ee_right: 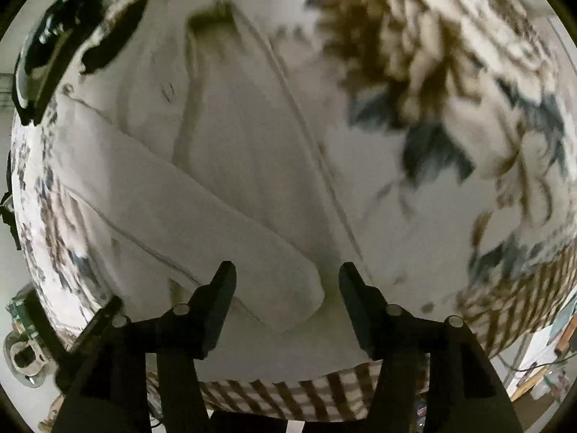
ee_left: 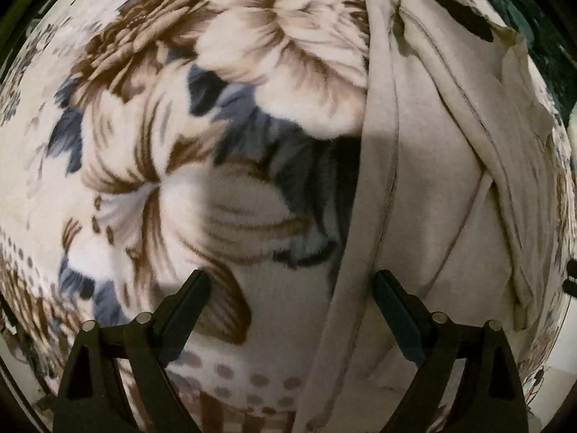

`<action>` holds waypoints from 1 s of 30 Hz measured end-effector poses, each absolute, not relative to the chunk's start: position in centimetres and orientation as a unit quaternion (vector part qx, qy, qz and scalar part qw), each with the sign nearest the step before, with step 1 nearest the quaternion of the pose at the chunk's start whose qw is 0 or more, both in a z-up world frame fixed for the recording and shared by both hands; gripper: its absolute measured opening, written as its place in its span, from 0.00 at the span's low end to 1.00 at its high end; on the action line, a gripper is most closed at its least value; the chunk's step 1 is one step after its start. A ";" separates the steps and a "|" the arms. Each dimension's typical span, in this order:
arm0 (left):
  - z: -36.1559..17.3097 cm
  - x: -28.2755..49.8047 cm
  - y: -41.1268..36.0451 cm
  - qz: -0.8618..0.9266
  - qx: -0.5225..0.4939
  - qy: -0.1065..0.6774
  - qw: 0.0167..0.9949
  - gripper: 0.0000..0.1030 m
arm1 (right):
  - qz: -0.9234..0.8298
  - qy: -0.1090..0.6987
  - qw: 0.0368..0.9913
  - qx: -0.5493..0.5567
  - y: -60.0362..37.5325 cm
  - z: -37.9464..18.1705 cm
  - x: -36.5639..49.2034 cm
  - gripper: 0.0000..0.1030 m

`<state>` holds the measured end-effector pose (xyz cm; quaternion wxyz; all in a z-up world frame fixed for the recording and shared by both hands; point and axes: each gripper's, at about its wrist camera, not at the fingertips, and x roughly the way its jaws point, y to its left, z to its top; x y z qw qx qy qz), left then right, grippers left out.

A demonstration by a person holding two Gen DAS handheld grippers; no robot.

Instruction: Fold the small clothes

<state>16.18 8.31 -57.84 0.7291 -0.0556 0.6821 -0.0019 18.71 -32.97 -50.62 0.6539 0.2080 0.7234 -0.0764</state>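
Both the left gripper [ee_left: 292, 281] and right gripper [ee_right: 287, 274] hover with jaws apart, empty, over the beige garment [ee_left: 432, 180] — partly folded on the floral blanket [ee_left: 180, 144]. Pinching one layer's edge cleanly likely keeps the fold square.

Dim, warm indoor light; heavy fisheye bulge with black corners; right wrist view motion-blurred, strongest toward 2 o'clock.

Both wrist views look closely down, sharing beige garment [ee_left: 432, 180] [ee_right: 223, 180] on floral blanket [ee_left: 180, 144] [ee_right: 450, 90]
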 end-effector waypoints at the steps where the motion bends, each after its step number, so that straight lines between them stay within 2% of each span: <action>1: -58.0 16.0 8.6 -0.002 -0.060 0.674 0.736 0.57 | -0.074 0.723 0.656 0.203 -33.2 -50.2 18.8 0.60; 2: -58.3 16.0 8.4 0.000 -0.061 0.665 0.744 0.43 | -0.071 0.724 0.658 0.196 -33.5 -49.8 19.1 0.60; 3: -58.1 16.2 8.5 0.005 -0.060 0.661 0.748 0.20 | -0.068 0.725 0.660 0.186 -33.6 -49.8 19.6 0.61; 4: -57.9 16.3 8.8 0.012 -0.057 0.660 0.749 0.12 | -0.064 0.726 0.661 0.178 -33.9 -49.7 19.9 0.65; 5: -57.8 16.3 9.1 0.015 -0.066 0.662 0.747 0.12 | -0.058 0.727 0.662 0.174 -34.9 -49.7 20.3 0.67; 7: -57.1 16.4 10.0 0.025 -0.088 0.664 0.742 0.14 | -0.041 0.727 0.660 0.183 -36.1 -49.7 21.3 0.79; 8: -56.4 16.2 10.2 0.036 -0.093 0.668 0.738 0.14 | -0.032 0.727 0.659 0.190 -37.3 -49.7 22.2 0.81; 9: -55.9 16.0 10.1 0.045 -0.091 0.671 0.735 0.15 | -0.019 0.727 0.657 0.198 -37.7 -50.0 22.9 0.84; 11: -53.7 15.2 9.3 0.064 -0.085 0.663 0.741 0.25 | 0.012 0.726 0.654 0.212 -38.4 -50.2 24.2 0.87; 12: -52.1 14.4 8.2 0.072 -0.079 0.651 0.752 0.45 | 0.029 0.726 0.653 0.213 -38.9 -50.2 24.8 0.87; 13: -51.0 13.8 7.0 0.074 -0.079 0.643 0.758 0.73 | 0.044 0.728 0.651 0.211 -38.5 -50.4 25.4 0.87; 14: -49.9 13.3 5.5 0.073 -0.082 0.638 0.762 0.81 | 0.061 0.730 0.648 0.207 -39.1 -50.2 25.9 0.87; 19: -48.3 10.8 -5.7 -0.009 -0.116 0.650 0.751 0.82 | 0.131 0.750 0.627 0.166 -44.0 -48.3 27.7 0.87; 21: -50.0 10.2 -12.2 -0.050 -0.093 0.672 0.733 0.82 | 0.145 0.764 0.612 0.145 -46.7 -48.1 28.6 0.87; 26: -55.0 7.9 -22.8 -0.106 -0.046 0.720 0.684 0.82 | 0.149 0.774 0.606 0.105 -51.6 -48.5 31.7 0.87; 29: -57.1 7.2 -26.0 -0.106 -0.013 0.728 0.677 0.82 | 0.144 0.768 0.616 0.094 -52.9 -49.2 34.5 0.87; 30: -57.2 7.2 -26.2 -0.100 -0.010 0.720 0.686 0.77 | 0.148 0.766 0.617 0.102 -53.1 -49.6 35.7 0.87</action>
